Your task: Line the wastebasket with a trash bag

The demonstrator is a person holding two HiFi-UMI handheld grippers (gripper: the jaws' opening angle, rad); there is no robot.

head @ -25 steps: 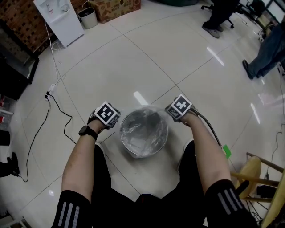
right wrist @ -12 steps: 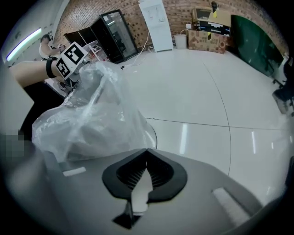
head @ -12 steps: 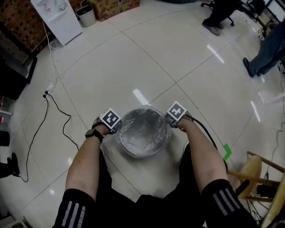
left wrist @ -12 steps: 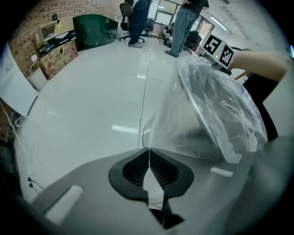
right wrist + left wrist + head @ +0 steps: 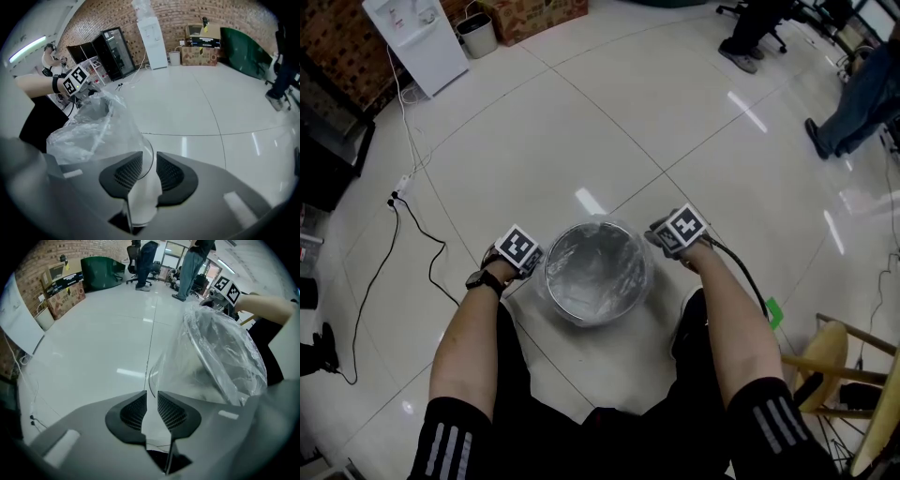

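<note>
A round wastebasket (image 5: 596,302) stands on the floor between my feet, lined with a clear trash bag (image 5: 598,267) whose edge is folded over the rim. My left gripper (image 5: 532,265) is low against the basket's left side, and my right gripper (image 5: 662,246) against its right side. In the left gripper view the jaws of the left gripper (image 5: 152,397) are opening, a thin edge of bag film (image 5: 220,348) lying loose in the gap. In the right gripper view the right gripper (image 5: 149,159) is opening too, with the bag (image 5: 93,126) slack between its pads.
A white water dispenser (image 5: 412,37), a small bin (image 5: 476,36) and a cardboard box (image 5: 534,14) stand at the far wall. A cable (image 5: 412,220) trails across the floor on the left. A wooden stool (image 5: 839,375) is at the right, and people's legs (image 5: 853,94) far right.
Both grippers have come down along the basket's sides, drawing the bag edge over the rim. Their jaws, shut on the film before, now stand apart.
</note>
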